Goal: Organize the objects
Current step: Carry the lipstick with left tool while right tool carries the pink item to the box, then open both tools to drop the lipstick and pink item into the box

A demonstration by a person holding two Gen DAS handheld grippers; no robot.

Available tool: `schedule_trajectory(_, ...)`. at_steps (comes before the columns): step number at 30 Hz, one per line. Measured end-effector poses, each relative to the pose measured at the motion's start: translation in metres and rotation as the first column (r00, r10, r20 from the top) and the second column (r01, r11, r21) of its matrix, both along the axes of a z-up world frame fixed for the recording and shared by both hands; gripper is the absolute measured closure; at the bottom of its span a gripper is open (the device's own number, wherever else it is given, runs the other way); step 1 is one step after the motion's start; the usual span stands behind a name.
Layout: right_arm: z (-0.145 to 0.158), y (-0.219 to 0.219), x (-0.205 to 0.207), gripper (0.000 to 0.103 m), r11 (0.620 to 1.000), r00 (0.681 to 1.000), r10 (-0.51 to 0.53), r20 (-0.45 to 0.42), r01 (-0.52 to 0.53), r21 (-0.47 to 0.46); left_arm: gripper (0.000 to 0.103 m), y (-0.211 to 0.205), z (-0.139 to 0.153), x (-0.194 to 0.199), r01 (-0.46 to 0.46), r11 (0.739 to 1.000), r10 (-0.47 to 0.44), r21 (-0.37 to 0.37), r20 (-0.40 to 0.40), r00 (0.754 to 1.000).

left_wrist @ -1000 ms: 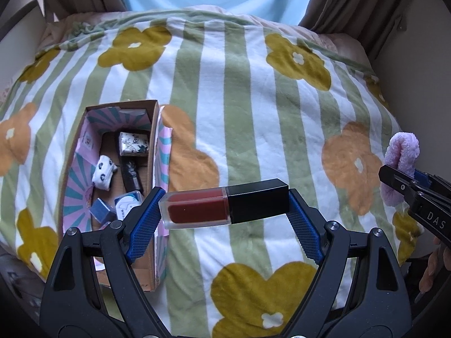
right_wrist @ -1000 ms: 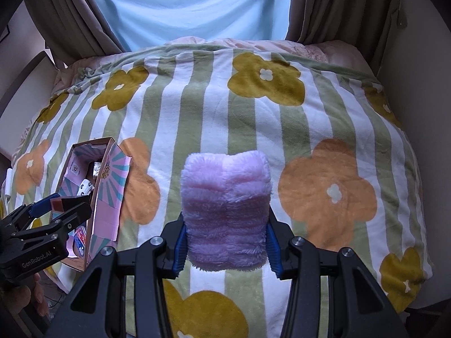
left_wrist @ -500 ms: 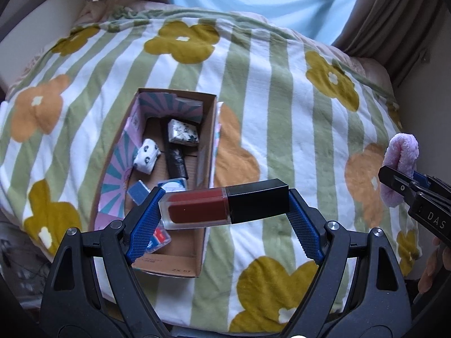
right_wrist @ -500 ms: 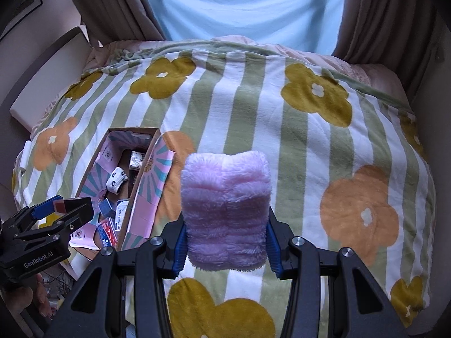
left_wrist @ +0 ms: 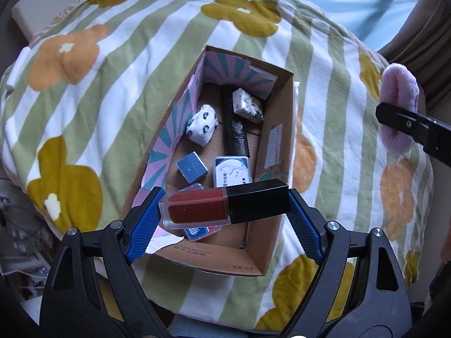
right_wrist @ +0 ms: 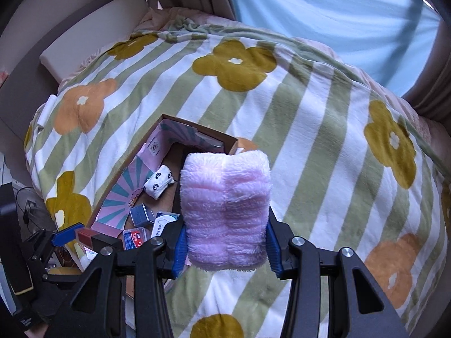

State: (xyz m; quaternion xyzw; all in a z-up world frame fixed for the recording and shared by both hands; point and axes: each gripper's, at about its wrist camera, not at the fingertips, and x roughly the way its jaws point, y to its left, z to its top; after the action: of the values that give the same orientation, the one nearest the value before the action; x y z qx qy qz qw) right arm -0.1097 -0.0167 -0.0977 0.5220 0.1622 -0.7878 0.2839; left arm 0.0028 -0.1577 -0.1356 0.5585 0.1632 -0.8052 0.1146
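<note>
**Lip tint and fluffy pink roll held above the cardboard box**

The lip tint (left_wrist: 224, 208), a clear bottle of dark red liquid with a square black cap, lay crosswise between the blue pads of the left gripper (left_wrist: 222, 214), which was clamped on its two ends. It hung over the near end of the open cardboard box (left_wrist: 277, 129), hiding part of what lay beneath. In the right wrist view the same bottle (right_wrist: 84, 236) showed at the near left corner of the box.

The fluffy pink roll (right_wrist: 225, 211) sat squeezed between the pads of the right gripper (right_wrist: 225, 246), which was closed on its lower half. It hung over the right side of the box (right_wrist: 169, 119), covering that wall from the right wrist camera. From the left wrist camera the roll (left_wrist: 400, 107) appeared well to the right of the box, pinched by a black finger (left_wrist: 406, 124).

Inside the box, a patterned white bundle (left_wrist: 202, 124) lay against the left wall, a dark tube (left_wrist: 234, 124) ran along the middle, and a speckled white packet (left_wrist: 247, 104) sat at the far end. Nearer the lip tint were a small blue cube (left_wrist: 192, 170), a clear-lidded white case (left_wrist: 231, 172) and a red and blue pack (left_wrist: 200, 229), partly hidden under the bottle.

The box rested on a green-striped flowered blanket (left_wrist: 126, 64) spread over a bed. Beyond the far end of the box hung a pale blue curtain (right_wrist: 324, 19).
</note>
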Motion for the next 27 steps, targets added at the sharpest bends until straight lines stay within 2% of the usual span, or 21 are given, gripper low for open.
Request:
schedule_trajectory(6,-0.042,-0.059,-0.018,0.060,0.993,0.992,0.105,0.072,-0.108,0.045,0.019,-0.014,-0.038,-0.006,-0.012,0.999,0.010,0.036,0.058,0.998)
schedule_trajectory(12,-0.087,-0.110,-0.032,0.060,0.983,0.977,0.161,0.138,-0.171,0.066,0.019,-0.021,-0.068,-0.021,-0.014,0.998,0.008,0.066,0.092,0.996)
schedule_trajectory(17,-0.106,-0.131,-0.039,0.060,0.978,0.970,0.181,0.162,-0.195,0.072,0.019,-0.027,-0.078,-0.037,0.000,0.998,-0.006,0.068,0.082,0.997)
schedule_trajectory(22,-0.115,-0.137,-0.046,0.060,0.984,0.966,0.163,0.202,-0.174,0.038,0.019,-0.031,-0.085,-0.045,0.010,0.998,-0.015,0.054,0.086,0.996)
schedule_trajectory(23,-0.116,-0.138,-0.048,0.057,0.986,0.964,0.158,0.216,-0.167,0.026,0.019,-0.031,-0.084,-0.046,0.017,0.999,-0.020,0.046,0.081,0.996)
schedule_trajectory(25,-0.115,-0.137,-0.052,0.035,0.988,0.960,0.152,0.237,-0.153,-0.015,0.018,-0.031,-0.081,-0.047,0.025,0.999,-0.026,0.025,0.064,0.998)
schedule_trajectory(26,-0.112,-0.136,-0.053,0.016,0.989,0.962,0.150,0.230,-0.146,-0.036,0.013,-0.030,-0.079,-0.048,0.027,1.000,-0.028,0.012,0.061,0.998)
schedule_trajectory(27,-0.110,-0.135,-0.053,0.008,0.989,0.965,0.147,0.218,-0.140,-0.048,0.000,-0.029,-0.077,-0.049,0.030,1.000,-0.030,0.000,0.058,0.998)
